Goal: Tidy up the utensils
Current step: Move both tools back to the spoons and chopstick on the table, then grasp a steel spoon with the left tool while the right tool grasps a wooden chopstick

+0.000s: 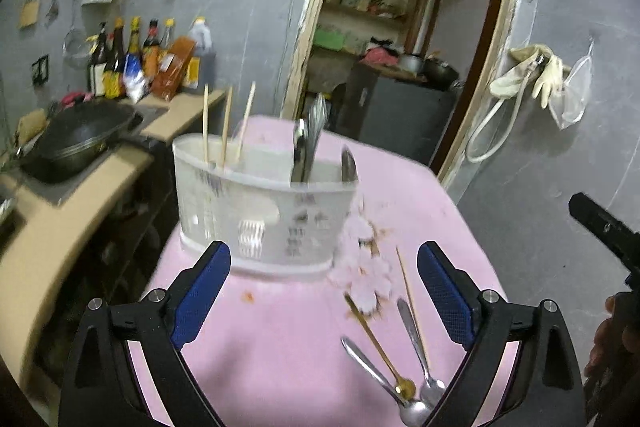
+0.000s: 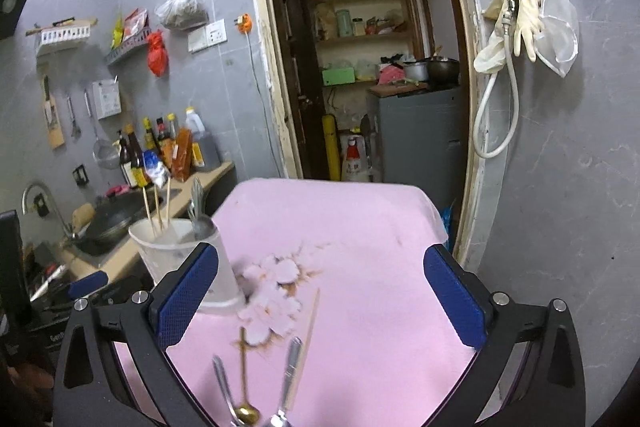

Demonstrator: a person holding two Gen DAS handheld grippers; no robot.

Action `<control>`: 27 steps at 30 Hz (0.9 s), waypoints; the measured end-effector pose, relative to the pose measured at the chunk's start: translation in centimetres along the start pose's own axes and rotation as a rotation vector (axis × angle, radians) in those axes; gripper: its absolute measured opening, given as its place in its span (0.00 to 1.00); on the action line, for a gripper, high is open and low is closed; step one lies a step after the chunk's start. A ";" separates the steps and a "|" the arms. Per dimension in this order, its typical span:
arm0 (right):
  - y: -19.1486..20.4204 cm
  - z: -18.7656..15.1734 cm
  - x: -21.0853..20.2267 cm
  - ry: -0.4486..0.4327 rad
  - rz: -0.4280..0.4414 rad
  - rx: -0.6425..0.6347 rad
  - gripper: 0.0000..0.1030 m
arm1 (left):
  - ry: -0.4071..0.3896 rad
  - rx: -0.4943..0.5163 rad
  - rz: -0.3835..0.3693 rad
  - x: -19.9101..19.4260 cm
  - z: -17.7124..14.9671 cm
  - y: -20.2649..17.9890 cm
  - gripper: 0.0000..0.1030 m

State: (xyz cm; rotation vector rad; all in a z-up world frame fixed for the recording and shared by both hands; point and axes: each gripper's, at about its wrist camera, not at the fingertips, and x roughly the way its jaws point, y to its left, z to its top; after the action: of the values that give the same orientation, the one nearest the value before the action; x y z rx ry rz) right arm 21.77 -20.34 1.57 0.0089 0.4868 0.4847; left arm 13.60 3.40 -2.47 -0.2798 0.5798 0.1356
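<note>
Translucent white plastic, the oval utensil caddy [image 1: 256, 211] stands upright at the table's left side, at twelve o'clock from the left gripper [image 1: 324, 291]. Its printed front is blurred and unreadable. It holds three pale wooden chopsticks [image 1: 226, 125] in its left compartment and, to the right, upright metal utensils [image 1: 306, 147] too smeared to count.

On the pink cloth-covered table [image 1: 280, 347], toward five o'clock from the caddy, lie loose utensils: two silver metal spoons [image 1: 416, 347], one slim gold spoon [image 1: 380, 347] and one single wooden chopstick [image 1: 408, 283]. The spoon bowls run partly under the gripper frame at the lower edge; in the right wrist view they are cut off by the picture's bottom.

A pale flower print [image 2: 272, 287] with brown stains lies between caddy and spoons.

Left gripper: blue-padded fingers [image 1: 200, 303] spread wide, nothing between the pads. Right gripper [image 2: 320, 303]: fingers equally wide apart, likewise gripping nothing; the spoon handles lie on the cloth below it.

The cloth from twelve to three o'clock of the right gripper is bare as far as the table's far edge.
</note>
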 end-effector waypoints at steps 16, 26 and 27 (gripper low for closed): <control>-5.4 -5.0 5.8 0.226 0.114 0.024 0.90 | 0.319 -0.242 -0.006 5.9 -6.9 0.2 0.58; -4.8 -7.3 12.5 0.398 0.201 -0.006 0.53 | 0.400 -0.212 -0.021 8.7 -7.1 -0.4 0.28; -4.6 -7.4 13.1 0.412 0.210 -0.011 0.48 | 0.401 -0.212 -0.018 8.8 -7.0 -0.2 0.27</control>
State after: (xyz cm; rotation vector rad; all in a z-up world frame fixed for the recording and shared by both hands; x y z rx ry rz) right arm 30.57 -19.31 -11.44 -0.0517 0.8930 0.6993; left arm 17.27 1.54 -12.89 -0.5249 0.9626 0.1245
